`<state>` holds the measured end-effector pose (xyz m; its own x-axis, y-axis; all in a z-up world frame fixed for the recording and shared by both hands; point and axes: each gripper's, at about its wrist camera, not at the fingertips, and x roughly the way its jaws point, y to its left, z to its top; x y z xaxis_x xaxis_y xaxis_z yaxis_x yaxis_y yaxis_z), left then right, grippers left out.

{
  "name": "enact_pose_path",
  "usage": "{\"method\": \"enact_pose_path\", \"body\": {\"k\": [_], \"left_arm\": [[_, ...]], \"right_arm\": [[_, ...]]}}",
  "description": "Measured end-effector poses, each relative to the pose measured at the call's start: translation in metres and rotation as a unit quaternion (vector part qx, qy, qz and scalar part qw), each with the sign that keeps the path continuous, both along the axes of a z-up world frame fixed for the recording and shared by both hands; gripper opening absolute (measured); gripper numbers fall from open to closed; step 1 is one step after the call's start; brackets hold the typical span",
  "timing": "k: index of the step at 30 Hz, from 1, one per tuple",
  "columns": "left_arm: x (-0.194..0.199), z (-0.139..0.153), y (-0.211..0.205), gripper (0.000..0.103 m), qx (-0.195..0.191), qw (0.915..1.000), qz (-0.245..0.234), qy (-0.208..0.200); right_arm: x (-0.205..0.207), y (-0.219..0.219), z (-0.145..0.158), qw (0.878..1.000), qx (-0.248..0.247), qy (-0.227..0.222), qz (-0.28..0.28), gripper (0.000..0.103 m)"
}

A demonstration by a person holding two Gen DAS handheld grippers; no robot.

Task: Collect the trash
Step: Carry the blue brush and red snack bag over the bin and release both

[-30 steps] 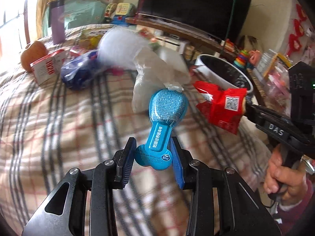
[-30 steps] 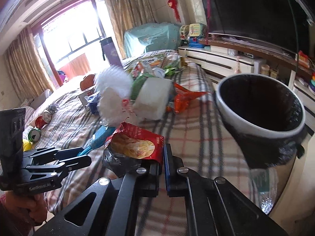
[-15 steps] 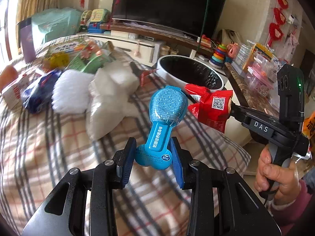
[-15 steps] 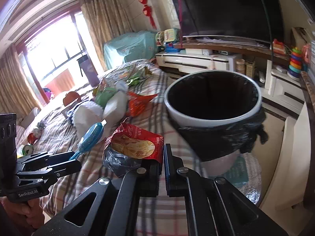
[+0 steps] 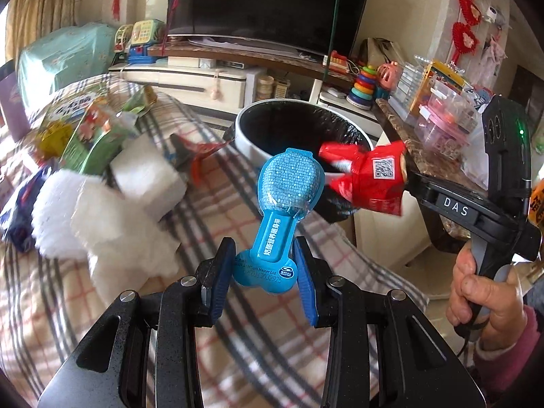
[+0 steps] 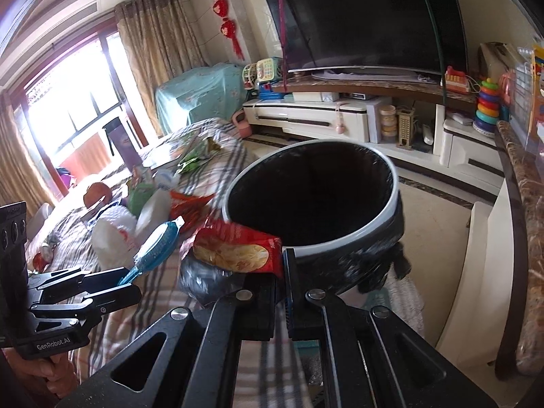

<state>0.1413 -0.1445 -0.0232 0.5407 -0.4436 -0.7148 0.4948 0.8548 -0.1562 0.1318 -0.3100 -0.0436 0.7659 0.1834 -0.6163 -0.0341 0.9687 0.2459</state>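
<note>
My left gripper is shut on a blue bone-shaped package, held above the plaid bed. My right gripper is shut on a red snack bag. The bag also shows in the left wrist view at the near rim of the bin. The white bin with a black liner stands beside the bed's corner; in the right wrist view its rim is just past the bag. The left gripper with the blue package shows at the left there.
More trash lies on the plaid bed: white plastic bags, green packets, an orange-red wrapper. A TV stand with the TV is behind the bin. A marble-topped counter runs along the right.
Both grippers have moved with their loads from over the bed toward the bin. The bin is now nearer and larger in both views. Both grips are unchanged.
</note>
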Motion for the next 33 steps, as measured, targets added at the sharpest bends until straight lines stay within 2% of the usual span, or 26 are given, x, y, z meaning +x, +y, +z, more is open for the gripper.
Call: {"method": "enact_pose_path", "body": {"k": [18,25,33], "left_arm": [[0.051,0.012,-0.044,0.034,0.020,0.9996,-0.018,-0.010],[0.065,0.010,-0.056,0.034,0.029,0.9994,-0.020,-0.007],[0.078,0.006,-0.069,0.034,0.044,0.9988,-0.018,-0.005]], "right_arm": [[0.044,-0.030,0.015,1.000,-0.002,-0.015,-0.012,0.002],[0.056,-0.044,0.013,1.000,0.004,-0.011,-0.018,0.000],[0.067,-0.047,0.005,1.000,-0.010,-0.002,-0.025,0.000]]}}
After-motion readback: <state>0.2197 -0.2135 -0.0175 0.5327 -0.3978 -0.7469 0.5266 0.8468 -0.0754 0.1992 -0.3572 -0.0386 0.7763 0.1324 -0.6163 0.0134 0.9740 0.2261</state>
